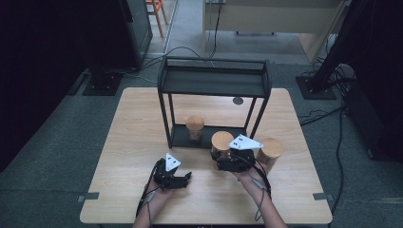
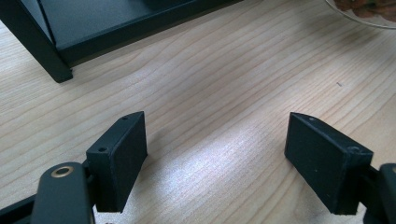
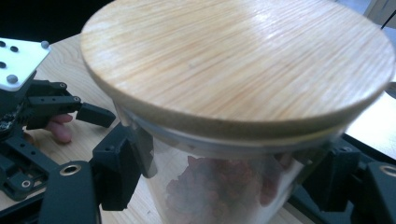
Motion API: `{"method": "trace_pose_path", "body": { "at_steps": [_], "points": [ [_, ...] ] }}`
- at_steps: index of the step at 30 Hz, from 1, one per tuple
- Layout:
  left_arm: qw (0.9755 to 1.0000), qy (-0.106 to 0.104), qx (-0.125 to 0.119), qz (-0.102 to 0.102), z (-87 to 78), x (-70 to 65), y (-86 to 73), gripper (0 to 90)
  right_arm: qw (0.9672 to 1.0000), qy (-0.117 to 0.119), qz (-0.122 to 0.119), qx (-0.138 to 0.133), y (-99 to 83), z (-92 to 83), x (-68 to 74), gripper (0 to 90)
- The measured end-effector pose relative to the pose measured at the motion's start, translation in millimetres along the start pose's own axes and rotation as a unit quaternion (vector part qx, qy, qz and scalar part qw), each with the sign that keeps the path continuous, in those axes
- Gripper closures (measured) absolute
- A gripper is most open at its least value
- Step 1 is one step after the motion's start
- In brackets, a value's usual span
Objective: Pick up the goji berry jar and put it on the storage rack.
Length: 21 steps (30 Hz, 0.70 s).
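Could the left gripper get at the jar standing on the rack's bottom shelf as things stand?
Probably yes. The left gripper is open and empty, bare table lies ahead, and the jar stands near the rack's open front; only the corner post is close.

The worktop (image 1: 133, 142) is pale wood with fine straight grain. The rack (image 1: 214, 83) on it is matt black. In front of the rack, the jar (image 3: 233, 186) is clear glass with a light striped wooden lid (image 3: 238, 60) and reddish-brown contents. Both grippers are black with white plates.
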<state>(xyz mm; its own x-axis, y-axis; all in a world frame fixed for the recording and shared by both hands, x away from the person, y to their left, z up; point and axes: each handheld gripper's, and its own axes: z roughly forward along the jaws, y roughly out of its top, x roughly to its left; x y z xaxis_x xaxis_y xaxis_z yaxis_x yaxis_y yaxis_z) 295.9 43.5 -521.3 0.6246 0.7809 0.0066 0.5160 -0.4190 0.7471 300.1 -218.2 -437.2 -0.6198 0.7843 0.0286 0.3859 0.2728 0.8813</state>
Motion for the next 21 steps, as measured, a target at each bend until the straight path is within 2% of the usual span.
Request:
{"method": "trace_pose_path", "body": {
  "at_steps": [9, 21],
  "points": [
    [0.9999, -0.007, -0.003, -0.008, -0.6, 2.3, -0.3, 21.4, 1.0000, -0.006, 0.004, -0.003, 5.1, 5.5, 0.1, 25.2],
    [1.0000, -0.003, -0.001, -0.003, -0.2, 0.8, -0.1, 21.4, 0.9998, -0.016, 0.007, -0.002, 8.6, 12.2, -6.2, 25.2]
  ]
}}
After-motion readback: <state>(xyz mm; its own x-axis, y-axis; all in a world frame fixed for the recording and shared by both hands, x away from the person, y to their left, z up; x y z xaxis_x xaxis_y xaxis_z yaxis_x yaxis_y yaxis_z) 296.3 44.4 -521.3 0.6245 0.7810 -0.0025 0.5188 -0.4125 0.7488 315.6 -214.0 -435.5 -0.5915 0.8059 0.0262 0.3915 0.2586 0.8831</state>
